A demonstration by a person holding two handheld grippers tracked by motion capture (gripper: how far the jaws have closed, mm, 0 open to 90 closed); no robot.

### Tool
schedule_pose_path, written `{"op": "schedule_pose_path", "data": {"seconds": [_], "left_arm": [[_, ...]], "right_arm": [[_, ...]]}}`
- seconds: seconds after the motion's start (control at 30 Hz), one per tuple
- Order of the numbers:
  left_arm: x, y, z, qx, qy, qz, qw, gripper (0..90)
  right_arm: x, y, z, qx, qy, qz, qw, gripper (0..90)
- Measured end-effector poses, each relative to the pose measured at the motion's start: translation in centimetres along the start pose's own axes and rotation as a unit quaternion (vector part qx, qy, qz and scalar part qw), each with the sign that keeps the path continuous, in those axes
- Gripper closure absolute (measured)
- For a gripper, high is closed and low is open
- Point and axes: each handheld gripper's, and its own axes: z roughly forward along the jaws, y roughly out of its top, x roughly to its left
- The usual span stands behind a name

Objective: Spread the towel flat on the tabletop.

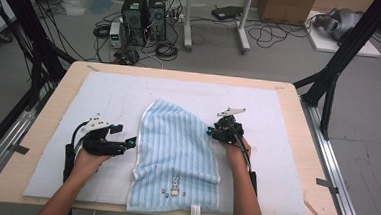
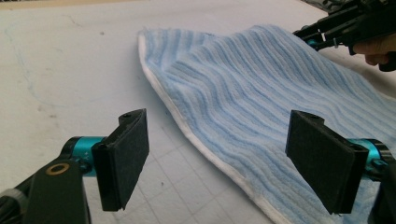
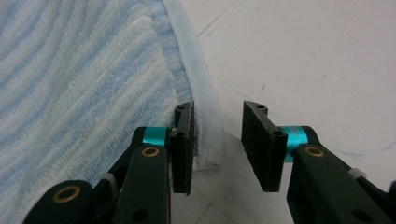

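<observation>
A light blue striped towel with a white hem lies partly folded in the middle of the white mat. My left gripper sits just off the towel's left edge. In the left gripper view the left gripper is open wide, and the towel and its hem run between and beyond the jaws, untouched. My right gripper is at the towel's right edge. In the right gripper view the right gripper has a narrow gap between its jaws. A corner of the hem lies in that gap against one pad, not clamped.
The mat covers a wooden table. A small rabbit motif and a tag mark the towel's near edge, which reaches the table's front. Black frame legs stand at both far corners. Computers and cables sit on the floor beyond.
</observation>
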Motion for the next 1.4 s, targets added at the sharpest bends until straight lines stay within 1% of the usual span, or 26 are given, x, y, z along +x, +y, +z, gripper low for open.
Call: {"op": "schedule_pose_path", "data": {"seconds": [0.03, 0.1, 0.13, 0.2, 0.23, 0.27, 0.33, 0.37, 0.43, 0.53, 0.57, 0.63, 0.67, 0.7, 0.77, 0.8, 0.83, 0.87, 0.93, 1.0, 1.03, 1.17, 1.27, 1.3, 1.33, 1.4], "left_arm": [[0.1, 0.2, 0.0, -0.002, 0.001, 0.0, 1.0, 22.3], [0.5, 0.5, 0.0, -0.01, 0.002, -0.012, 0.9999, 22.8], [0.6, 0.6, 0.0, -0.004, 0.004, -0.016, 0.9999, 22.8], [0.8, 0.7, 0.1, -0.003, 0.01, -0.018, 0.9998, 22.9], [0.7, 0.7, 0.2, -0.001, 0.008, -0.021, 0.9997, 23.1], [0.7, 0.7, 0.3, 0.002, 0.008, -0.018, 0.9998, 23.1], [0.5, 0.7, 0.4, 0.007, 0.007, -0.017, 0.9998, 23.5], [0.5, 0.7, 0.5, 0.009, 0.007, -0.018, 0.9998, 23.6], [0.3, 0.6, 0.6, 0.014, 0.007, -0.018, 0.9997, 23.6], [0.0, 0.6, 0.8, 0.022, 0.004, -0.017, 0.9996, 23.7], [-0.1, 0.6, 0.9, 0.024, 0.005, -0.016, 0.9996, 23.8], [-0.3, 0.5, 1.1, 0.028, 0.005, -0.015, 0.9995, 23.9], [-0.4, 0.5, 1.2, 0.03, 0.005, -0.016, 0.9994, 24.0], [-0.4, 0.5, 1.3, 0.034, 0.004, -0.014, 0.9993, 24.3], [-0.5, 0.4, 1.4, 0.035, 0.005, -0.013, 0.9993, 24.6], [-0.5, 0.4, 1.5, 0.037, 0.005, -0.012, 0.9992, 25.1], [-0.4, 0.4, 1.6, 0.037, 0.006, -0.011, 0.9992, 25.3], [-0.3, 0.4, 1.7, 0.036, 0.006, -0.014, 0.9992, 25.4], [0.0, 0.4, 1.9, 0.036, 0.009, -0.021, 0.9991, 25.7], [0.4, 0.4, 2.1, 0.029, 0.01, -0.026, 0.9992, 26.1], [0.6, 0.4, 2.1, 0.027, 0.01, -0.03, 0.9991, 26.7], [1.3, 0.3, 2.6, 0.023, 0.015, -0.051, 0.9983, 29.0], [1.3, 0.5, 3.0, 0.006, 0.005, -0.068, 0.9977, 27.9], [1.3, 0.6, 3.1, 0.007, 0.005, -0.066, 0.9978, 27.3], [1.2, 0.8, 3.2, 0.012, 0.007, -0.064, 0.9978, 26.0], [1.1, 1.4, 3.6, 0.006, 0.007, -0.065, 0.9978, 24.4]], "right_arm": [[-0.2, 0.0, 0.0, 0.002, 0.006, 0.001, 1.0, 67.1], [-0.2, 0.0, 0.0, 0.002, 0.019, 0.002, 0.9998, 79.6], [-0.2, 0.2, 0.0, 0.006, 0.023, -0.005, 0.9997, 83.1], [-0.2, 0.8, 0.2, 0.019, 0.024, -0.012, 0.9995, 85.2], [-0.3, 0.9, 0.2, 0.021, 0.015, -0.017, 0.9995, 85.3], [-0.5, 1.3, 0.2, 0.015, -0.006, -0.02, 0.9997, 85.4], [-1.1, 1.7, 0.0, -0.003, -0.032, -0.011, 0.9994, 85.3], [-1.5, 2.2, 0.0, -0.008, -0.057, -0.008, 0.9983, 85.3], [-1.8, 2.8, -0.1, -0.013, -0.082, -0.009, 0.9965, 85.3], [-2.2, 4.1, -0.1, -0.028, -0.124, -0.003, 0.9919, 85.3], [-2.4, 4.7, -0.2, -0.032, -0.144, 0.005, 0.989, 85.3], [-2.8, 5.3, -0.2, -0.042, -0.167, 0.021, 0.9849, 85.3], [-3.0, 5.5, -0.3, -0.054, -0.183, 0.03, 0.9812, 85.3], [-3.2, 5.7, -0.2, -0.052, -0.197, 0.038, 0.9784, 85.0], [-3.5, 5.7, -0.1, -0.053, -0.208, 0.053, 0.9752, 83.4], [-3.7, 5.6, 0.1, -0.056, -0.204, 0.071, 0.9748, 78.1], [-3.8, 5.4, 0.2, -0.062, -0.189, 0.094, 0.9754, 72.1], [-3.7, 5.3, 0.2, -0.069, -0.181, 0.103, 0.9757, 68.8], [-3.3, 5.0, -0.1, -0.081, -0.174, 0.098, 0.9766, 60.6], [-2.9, 4.7, -0.8, -0.083, -0.16, 0.085, 0.98, 59.0], [-2.7, 4.5, -1.2, -0.088, -0.16, 0.076, 0.9803, 58.7], [-2.1, 3.0, -3.2, -0.103, -0.138, 0.067, 0.9827, 55.8], [-1.9, 1.7, -4.3, -0.095, -0.128, 0.048, 0.9861, 53.3], [-1.8, 1.2, -4.6, -0.091, -0.122, 0.045, 0.9874, 52.9], [-1.8, 0.8, -4.8, -0.089, -0.117, 0.044, 0.9881, 50.8], [-2.0, -0.4, -5.4, -0.084, -0.105, 0.057, 0.9893, 46.3]]}}
